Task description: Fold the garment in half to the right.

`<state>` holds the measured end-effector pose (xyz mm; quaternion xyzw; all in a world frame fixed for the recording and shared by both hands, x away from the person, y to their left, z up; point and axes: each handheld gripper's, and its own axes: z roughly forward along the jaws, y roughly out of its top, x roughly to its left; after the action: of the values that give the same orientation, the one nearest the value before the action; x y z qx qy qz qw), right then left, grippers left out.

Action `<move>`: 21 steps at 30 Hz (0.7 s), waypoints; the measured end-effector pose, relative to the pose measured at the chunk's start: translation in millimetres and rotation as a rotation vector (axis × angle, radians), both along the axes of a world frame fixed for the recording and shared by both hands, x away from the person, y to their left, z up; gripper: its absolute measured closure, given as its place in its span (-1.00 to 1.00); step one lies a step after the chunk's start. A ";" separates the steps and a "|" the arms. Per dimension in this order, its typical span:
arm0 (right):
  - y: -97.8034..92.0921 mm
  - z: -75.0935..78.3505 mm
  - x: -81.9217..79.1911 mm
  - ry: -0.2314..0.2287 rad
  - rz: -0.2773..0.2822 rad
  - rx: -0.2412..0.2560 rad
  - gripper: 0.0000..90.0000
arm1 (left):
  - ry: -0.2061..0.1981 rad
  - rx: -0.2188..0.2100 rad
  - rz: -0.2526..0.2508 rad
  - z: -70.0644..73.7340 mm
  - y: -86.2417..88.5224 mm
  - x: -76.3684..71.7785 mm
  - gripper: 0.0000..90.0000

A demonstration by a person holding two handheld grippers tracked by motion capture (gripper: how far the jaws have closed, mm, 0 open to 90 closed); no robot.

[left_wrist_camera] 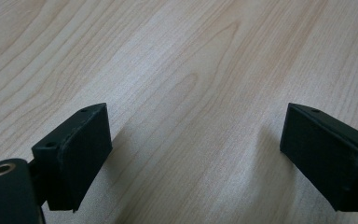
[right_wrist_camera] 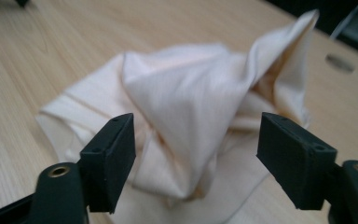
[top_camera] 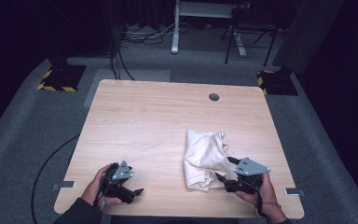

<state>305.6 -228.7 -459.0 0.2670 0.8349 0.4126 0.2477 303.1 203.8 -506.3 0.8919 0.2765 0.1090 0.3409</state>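
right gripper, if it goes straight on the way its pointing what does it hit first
Most likely the crumpled cream cloth: the right gripper is open and the bunched fabric sits right ahead between its jaws, apparently very close.

We see a pale wooden table with a round grommet hole at one o'clock, standing on grey carpet. At twelve o'clock a white desk leg and dark stand legs rise among loose cables. Yellow-and-black striped bases sit at ten and two o'clock, and the surroundings are dark.
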 end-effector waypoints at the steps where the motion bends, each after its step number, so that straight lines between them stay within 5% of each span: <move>1: -0.5 3.0 -1.7 -0.031 0.015 0.025 -0.35 | 0.002 -0.001 -0.002 -0.1 0.0 0.0 -0.80; 2: -0.1 5.1 -2.4 -0.041 0.034 0.058 -0.33 | 0.001 0.000 -0.004 -0.1 -0.1 0.0 -0.80; 4: 5.3 7.1 -4.2 -0.095 0.033 0.068 -0.23 | 0.000 0.002 -0.004 0.1 -0.4 0.0 -0.81; 6: 12.6 6.9 -4.1 -0.101 0.055 0.068 -0.13 | 0.003 0.000 -0.007 0.0 -0.8 -0.7 -0.80; 9: 22.0 -3.5 4.2 -0.040 0.033 -0.009 0.00 | 0.004 0.002 -0.012 0.1 -0.9 -1.0 -0.80; 13: 20.3 -24.3 16.3 0.074 0.036 -0.050 0.43 | 0.003 0.000 -0.015 0.0 -0.5 -1.1 -0.80; 17: 7.1 -30.5 20.4 0.195 0.035 0.009 0.54 | 0.005 -0.003 -0.004 -0.2 1.4 -0.9 -0.80; 21: -8.3 -38.6 21.2 0.351 -0.025 0.182 0.39 | 0.007 -0.011 0.016 -0.6 5.1 -0.3 -0.81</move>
<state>326.7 -236.9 -497.6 0.3666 0.8210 0.4306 0.0783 302.8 209.0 -506.9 0.8881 0.2854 0.1071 0.3441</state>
